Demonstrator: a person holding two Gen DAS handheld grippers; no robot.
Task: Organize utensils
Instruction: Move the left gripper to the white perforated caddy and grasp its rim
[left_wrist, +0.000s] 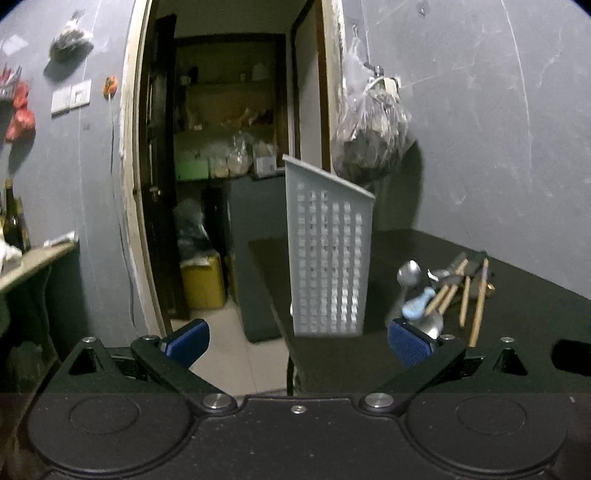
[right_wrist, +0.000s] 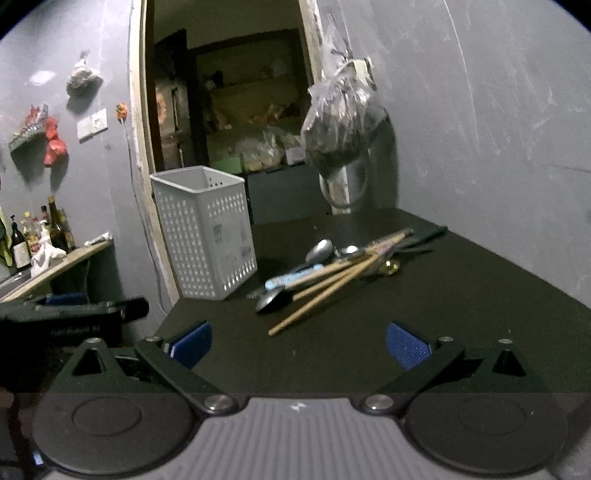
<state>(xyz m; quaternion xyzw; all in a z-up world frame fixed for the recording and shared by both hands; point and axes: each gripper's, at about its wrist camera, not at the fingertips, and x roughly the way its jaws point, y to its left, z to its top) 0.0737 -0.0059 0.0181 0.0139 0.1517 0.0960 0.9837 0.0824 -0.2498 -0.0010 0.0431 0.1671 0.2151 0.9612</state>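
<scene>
A white perforated utensil basket (right_wrist: 207, 236) stands upright at the left edge of the black table (right_wrist: 461, 314); in the left wrist view the basket (left_wrist: 328, 258) is straight ahead. A pile of utensils (right_wrist: 332, 266) lies to its right: metal spoons, wooden chopsticks (right_wrist: 325, 291) and a light blue handled utensil (right_wrist: 291, 278). The pile also shows in the left wrist view (left_wrist: 443, 291). My left gripper (left_wrist: 297, 341) is open and empty, just short of the basket. My right gripper (right_wrist: 299, 345) is open and empty, in front of the pile.
A plastic bag (right_wrist: 340, 125) hangs on the grey wall behind the table. A doorway (left_wrist: 229, 147) opens to a storeroom beyond the table's left edge. A side shelf with bottles (right_wrist: 40, 236) stands at the left. The left gripper's body (right_wrist: 74, 314) shows at the left.
</scene>
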